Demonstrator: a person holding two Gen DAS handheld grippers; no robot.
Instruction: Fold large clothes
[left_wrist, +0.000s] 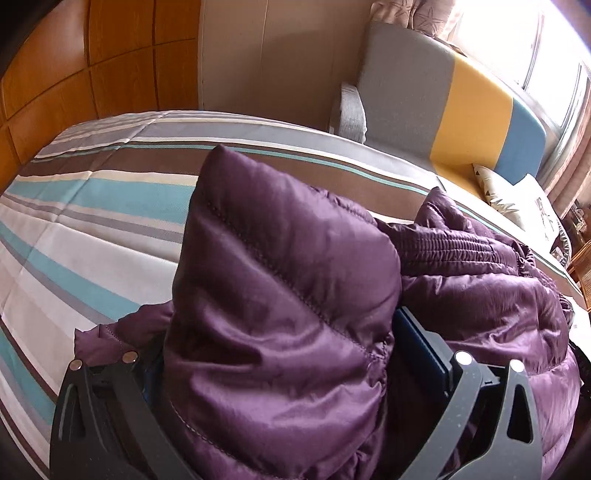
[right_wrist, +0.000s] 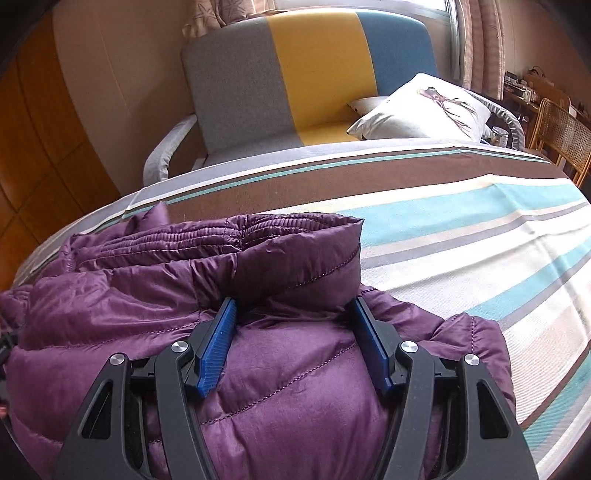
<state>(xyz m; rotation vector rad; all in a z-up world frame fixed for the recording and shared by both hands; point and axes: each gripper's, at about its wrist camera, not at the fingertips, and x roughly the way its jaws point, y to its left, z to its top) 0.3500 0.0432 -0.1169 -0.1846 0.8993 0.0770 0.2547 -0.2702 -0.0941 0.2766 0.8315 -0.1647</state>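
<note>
In the left wrist view, the left gripper (left_wrist: 280, 354) is clamped on a thick fold of the purple down jacket (left_wrist: 280, 295), which bulges up between its fingers over the striped bedspread (left_wrist: 92, 221). A grey, yellow and blue sofa (left_wrist: 443, 110) stands at the far right.

In the right wrist view, the right gripper (right_wrist: 295, 321) grips a padded fold of the jacket (right_wrist: 295, 387) between its blue pads (right_wrist: 218, 339). The jacket lies bunched at the near left of the bedspread (right_wrist: 461, 240); a printed cushion (right_wrist: 417, 107) rests on the sofa (right_wrist: 288, 85) beyond.

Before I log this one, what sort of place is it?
Likely a home bedroom: a bed with a striped cover, a tricolour armchair holding a printed cushion, and a curtained window.
</note>
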